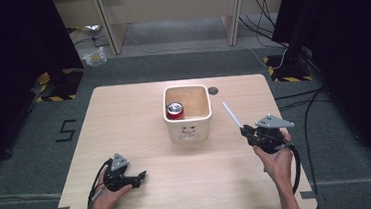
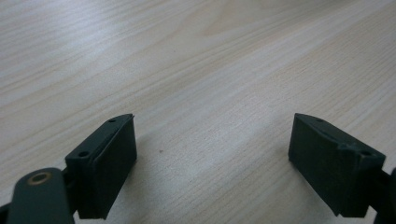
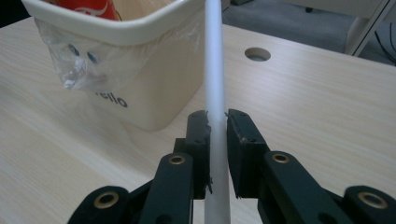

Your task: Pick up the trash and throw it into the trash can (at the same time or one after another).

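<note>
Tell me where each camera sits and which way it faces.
High view: above the person's side, looking forward and down on the table; forearms, left gripper, right gripper.
Left gripper view: on the left gripper, low over bare tabletop; jaws apart.
Right gripper view: on the right gripper, facing the bin; jaws clamp a white straw.
Shared: bin, red can, straw.

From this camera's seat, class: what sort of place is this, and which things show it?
Probably a lab recording bay: a lone table on grey carpet, black curtains at both sides, hazard tape on stand bases, cables running to wall sockets.
</note>
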`<move>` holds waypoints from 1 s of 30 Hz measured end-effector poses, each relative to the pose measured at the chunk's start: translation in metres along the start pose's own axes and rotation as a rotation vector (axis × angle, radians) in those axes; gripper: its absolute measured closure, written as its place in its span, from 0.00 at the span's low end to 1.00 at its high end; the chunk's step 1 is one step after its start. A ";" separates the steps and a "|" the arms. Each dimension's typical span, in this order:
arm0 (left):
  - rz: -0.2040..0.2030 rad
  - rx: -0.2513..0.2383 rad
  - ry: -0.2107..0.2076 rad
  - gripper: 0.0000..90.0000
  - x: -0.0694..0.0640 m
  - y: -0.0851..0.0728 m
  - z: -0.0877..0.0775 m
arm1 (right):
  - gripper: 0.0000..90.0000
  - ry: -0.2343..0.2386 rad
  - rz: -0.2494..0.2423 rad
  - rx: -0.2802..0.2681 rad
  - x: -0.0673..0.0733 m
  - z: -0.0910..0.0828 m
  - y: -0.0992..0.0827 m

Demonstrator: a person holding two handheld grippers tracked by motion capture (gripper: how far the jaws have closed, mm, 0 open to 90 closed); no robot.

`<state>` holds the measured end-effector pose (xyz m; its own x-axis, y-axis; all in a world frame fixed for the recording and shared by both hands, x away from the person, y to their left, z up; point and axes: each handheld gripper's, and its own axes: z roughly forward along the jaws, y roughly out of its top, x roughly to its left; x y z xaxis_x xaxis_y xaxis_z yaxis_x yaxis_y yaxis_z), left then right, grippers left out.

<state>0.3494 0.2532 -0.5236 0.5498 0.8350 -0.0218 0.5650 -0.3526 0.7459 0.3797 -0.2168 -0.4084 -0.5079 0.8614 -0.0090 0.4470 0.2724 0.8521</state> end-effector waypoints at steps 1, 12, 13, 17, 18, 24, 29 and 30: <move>0.000 0.000 0.000 0.16 0.000 0.000 0.000 | 0.88 -0.001 -0.004 -0.002 -0.001 0.000 0.004; 0.000 0.002 -0.001 0.16 0.000 0.000 0.000 | 0.88 0.016 -0.016 -0.033 0.002 0.008 0.031; 0.000 -0.001 0.000 0.16 0.000 0.000 0.000 | 0.88 0.021 -0.019 -0.034 0.003 0.008 0.034; 0.000 0.000 0.000 0.16 0.000 0.000 0.000 | 0.88 0.023 -0.033 -0.044 0.006 0.011 0.043; 0.000 0.002 -0.001 0.16 0.000 0.000 0.000 | 0.88 0.026 -0.033 -0.048 0.006 0.012 0.045; 0.000 0.002 -0.001 0.16 0.000 0.000 0.000 | 0.88 0.049 -0.048 -0.067 0.013 0.019 0.067; -0.001 0.000 0.000 0.16 0.000 0.000 0.000 | 0.88 0.077 -0.069 -0.081 0.025 0.029 0.087; -0.001 0.000 0.000 0.16 0.000 0.000 0.000 | 0.88 0.077 -0.069 -0.081 0.025 0.029 0.087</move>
<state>0.3494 0.2533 -0.5236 0.5494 0.8352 -0.0228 0.5655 -0.3516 0.7461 0.4275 -0.1593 -0.3496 -0.5915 0.8057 -0.0313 0.3498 0.2914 0.8904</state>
